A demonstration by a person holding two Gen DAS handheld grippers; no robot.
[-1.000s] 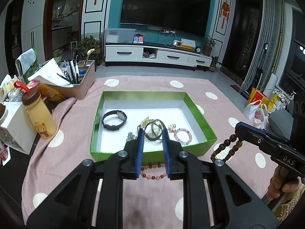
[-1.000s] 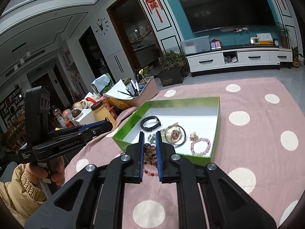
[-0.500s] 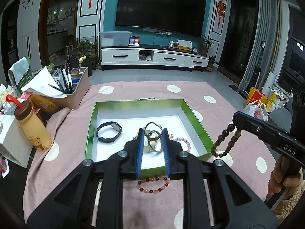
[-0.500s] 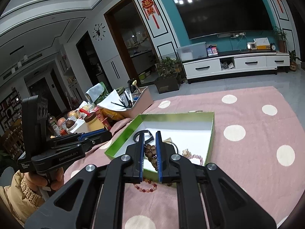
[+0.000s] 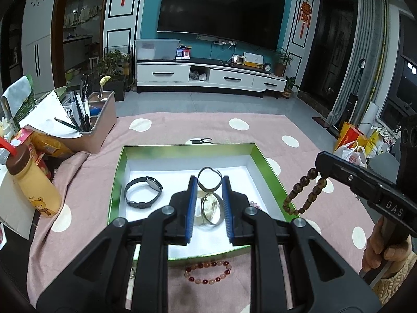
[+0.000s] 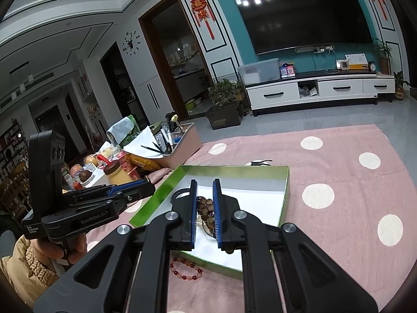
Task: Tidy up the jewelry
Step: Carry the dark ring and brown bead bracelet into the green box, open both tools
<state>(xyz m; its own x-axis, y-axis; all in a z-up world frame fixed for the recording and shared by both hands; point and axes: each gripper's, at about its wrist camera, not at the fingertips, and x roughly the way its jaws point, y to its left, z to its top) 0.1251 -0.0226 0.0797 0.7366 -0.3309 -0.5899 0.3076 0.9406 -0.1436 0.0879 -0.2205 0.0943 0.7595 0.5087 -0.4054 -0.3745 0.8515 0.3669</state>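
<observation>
A green box [image 5: 182, 148] with a white floor lies on the pink dotted cloth. In it are a black watch [image 5: 143, 191], a dark band with a metal bangle [image 5: 211, 208] and a pink bead bracelet [image 5: 254, 203]. My right gripper [image 6: 204, 185] is shut on a brown wooden bead bracelet [image 6: 204, 206], which dangles over the box's right rim in the left wrist view [image 5: 305, 195]. My left gripper [image 5: 208, 185] hovers over the box's near side, jaws close together with nothing between them. A red and pink bead bracelet [image 5: 208, 271] lies on the cloth before the box.
At the left stand a yellow bottle with a brown cap [image 5: 34, 187], a white carton and a pink organiser full of pens and papers [image 5: 88, 127]. A person's hand [image 5: 385, 247] grips the right tool's handle. The dotted cloth [image 6: 338, 182] stretches to the right of the box.
Both grippers have advanced over the box, which has slid down in both views. The wooden beads came from beside the box to over its right rim. Neither gripper's jaws changed.
</observation>
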